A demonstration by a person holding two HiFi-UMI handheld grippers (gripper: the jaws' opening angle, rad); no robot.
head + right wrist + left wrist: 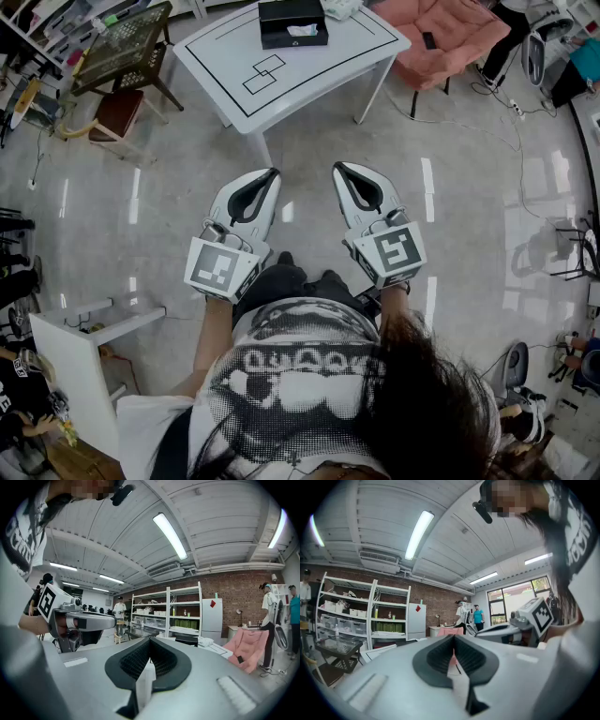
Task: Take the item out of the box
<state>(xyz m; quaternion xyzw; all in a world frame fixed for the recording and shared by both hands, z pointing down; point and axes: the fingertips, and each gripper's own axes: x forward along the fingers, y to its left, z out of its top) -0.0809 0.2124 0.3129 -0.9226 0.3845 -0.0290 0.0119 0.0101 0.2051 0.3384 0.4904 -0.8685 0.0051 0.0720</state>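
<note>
A black box (292,23) stands at the far edge of a white table (309,70) well ahead of me, with something white (302,30) showing in it. In the right gripper view the box (187,640) shows just past the jaws. My left gripper (274,172) and right gripper (337,167) hang side by side over the floor, short of the table, pointing toward it. Both are shut with nothing between the jaws; the tips meet in the left gripper view (453,637) and the right gripper view (150,639).
A pink armchair (450,37) sits right of the table, a wooden stool (117,112) and a black mesh cart (127,42) left of it. A white shelf unit (75,366) stands at my near left. Metal shelving (168,611) and several people are in the background.
</note>
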